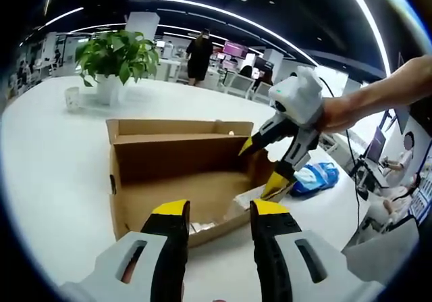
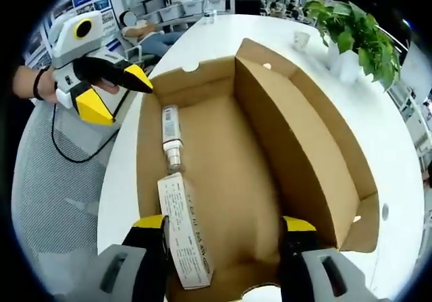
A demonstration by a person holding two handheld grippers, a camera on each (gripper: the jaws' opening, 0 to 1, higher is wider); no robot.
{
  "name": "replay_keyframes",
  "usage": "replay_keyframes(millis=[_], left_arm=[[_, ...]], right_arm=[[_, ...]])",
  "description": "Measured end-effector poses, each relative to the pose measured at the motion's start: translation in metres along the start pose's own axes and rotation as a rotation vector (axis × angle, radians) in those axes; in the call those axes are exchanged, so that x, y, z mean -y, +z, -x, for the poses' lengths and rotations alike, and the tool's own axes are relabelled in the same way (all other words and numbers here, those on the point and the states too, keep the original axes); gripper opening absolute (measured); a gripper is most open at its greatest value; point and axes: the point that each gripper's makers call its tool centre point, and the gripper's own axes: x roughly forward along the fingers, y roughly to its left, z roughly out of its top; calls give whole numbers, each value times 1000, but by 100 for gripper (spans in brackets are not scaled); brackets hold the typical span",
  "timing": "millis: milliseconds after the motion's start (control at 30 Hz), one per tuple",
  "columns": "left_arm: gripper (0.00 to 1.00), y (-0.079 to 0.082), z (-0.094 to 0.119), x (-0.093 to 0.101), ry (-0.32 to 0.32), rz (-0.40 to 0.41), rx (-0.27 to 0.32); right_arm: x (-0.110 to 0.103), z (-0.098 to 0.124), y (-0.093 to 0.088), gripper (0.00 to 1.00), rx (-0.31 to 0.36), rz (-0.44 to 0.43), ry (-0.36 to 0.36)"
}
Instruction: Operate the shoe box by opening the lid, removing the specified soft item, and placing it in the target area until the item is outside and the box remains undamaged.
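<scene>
The brown cardboard shoe box (image 1: pixel 182 173) stands open on the white table (image 1: pixel 54 180), its lid flap (image 2: pixel 324 146) folded out to one side. Inside lie a small bottle (image 2: pixel 171 136) and a long white carton (image 2: pixel 183 231) along one wall. A blue and white soft item (image 1: pixel 316 177) rests on the table outside the box, beyond its right end. My left gripper (image 1: pixel 219 211) hovers open at the box's near wall. My right gripper (image 2: pixel 223 224) is open over the opposite end of the box, nothing between its jaws. Each gripper appears in the other's view: right gripper (image 1: pixel 260 169), left gripper (image 2: pixel 121 99).
A potted plant (image 1: pixel 115 55) and a small cup (image 1: pixel 72 98) stand on the table behind the box. A grey mesh chair (image 2: pixel 54 180) sits beside the table edge. People are at desks in the office beyond, one standing (image 1: pixel 199 55).
</scene>
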Motion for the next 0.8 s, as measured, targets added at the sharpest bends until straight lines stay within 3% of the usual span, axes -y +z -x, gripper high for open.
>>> replay_keyframes(millis=[500, 667, 800], left_arm=[[36, 0, 0, 3, -6, -7, -5], [36, 0, 0, 1, -5, -6, -3], [36, 0, 0, 0, -3, -3, -1]], right_arm=[[-13, -5, 8, 60, -5, 49, 47], [-11, -9, 2, 57, -76, 163, 2], [-12, -12, 4, 54, -65, 132, 6]])
